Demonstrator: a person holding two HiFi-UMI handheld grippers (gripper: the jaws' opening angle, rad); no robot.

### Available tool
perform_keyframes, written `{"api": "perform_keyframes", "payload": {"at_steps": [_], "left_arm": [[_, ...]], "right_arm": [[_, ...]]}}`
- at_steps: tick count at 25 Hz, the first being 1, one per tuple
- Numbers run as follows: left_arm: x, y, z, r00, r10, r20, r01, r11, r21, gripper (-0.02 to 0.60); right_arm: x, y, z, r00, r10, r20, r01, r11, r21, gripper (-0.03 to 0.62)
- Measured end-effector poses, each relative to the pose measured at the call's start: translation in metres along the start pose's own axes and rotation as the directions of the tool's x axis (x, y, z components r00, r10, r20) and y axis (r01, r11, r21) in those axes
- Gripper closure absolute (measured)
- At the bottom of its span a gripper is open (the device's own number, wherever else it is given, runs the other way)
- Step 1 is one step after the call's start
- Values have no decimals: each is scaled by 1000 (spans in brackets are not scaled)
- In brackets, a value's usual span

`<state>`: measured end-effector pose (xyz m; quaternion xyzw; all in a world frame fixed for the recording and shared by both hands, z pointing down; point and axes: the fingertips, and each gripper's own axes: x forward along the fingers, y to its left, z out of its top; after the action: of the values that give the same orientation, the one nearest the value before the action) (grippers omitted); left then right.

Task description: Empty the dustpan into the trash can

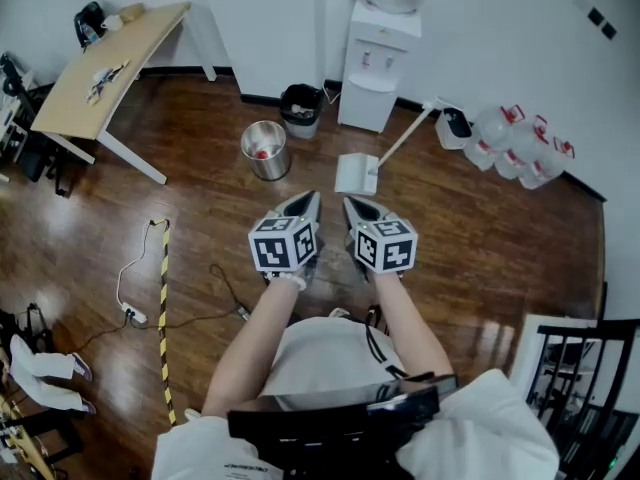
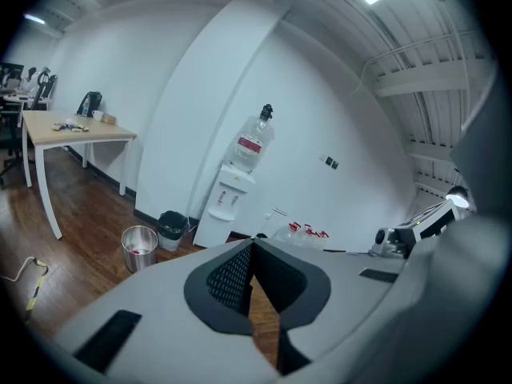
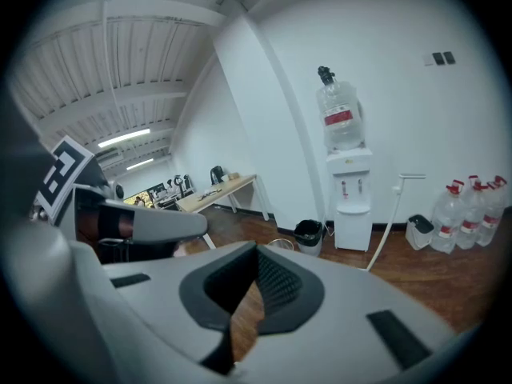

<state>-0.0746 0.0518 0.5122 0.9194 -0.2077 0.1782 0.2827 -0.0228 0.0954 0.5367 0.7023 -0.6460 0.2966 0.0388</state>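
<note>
A white dustpan [image 1: 357,173] lies on the wooden floor, and its long white handle [image 1: 405,136] slants up to the right. The handle [image 3: 390,210] also shows in the right gripper view. To the dustpan's left stands a steel trash can [image 1: 265,150] with something red inside; it appears too in the left gripper view [image 2: 139,248]. My left gripper [image 1: 310,198] and right gripper [image 1: 351,204] are held side by side, just short of the dustpan. Both are shut and hold nothing, as their own views show for the left gripper [image 2: 254,242] and the right gripper [image 3: 258,248].
A black bin [image 1: 301,109] and a water dispenser [image 1: 378,63] stand against the far wall. Several water jugs [image 1: 520,144] sit at the right, and a wooden table [image 1: 105,68] stands at the left. A cable and yellow-black tape [image 1: 163,298] lie on the floor.
</note>
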Motion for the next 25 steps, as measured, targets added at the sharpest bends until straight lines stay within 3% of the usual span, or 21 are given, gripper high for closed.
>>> {"api": "perform_keyframes", "payload": {"at_steps": [25], "left_arm": [[-28, 25, 4, 996, -78, -31, 79, 997, 10, 583]], "right_arm": [[14, 49, 3, 997, -75, -5, 75, 997, -11, 591]]}}
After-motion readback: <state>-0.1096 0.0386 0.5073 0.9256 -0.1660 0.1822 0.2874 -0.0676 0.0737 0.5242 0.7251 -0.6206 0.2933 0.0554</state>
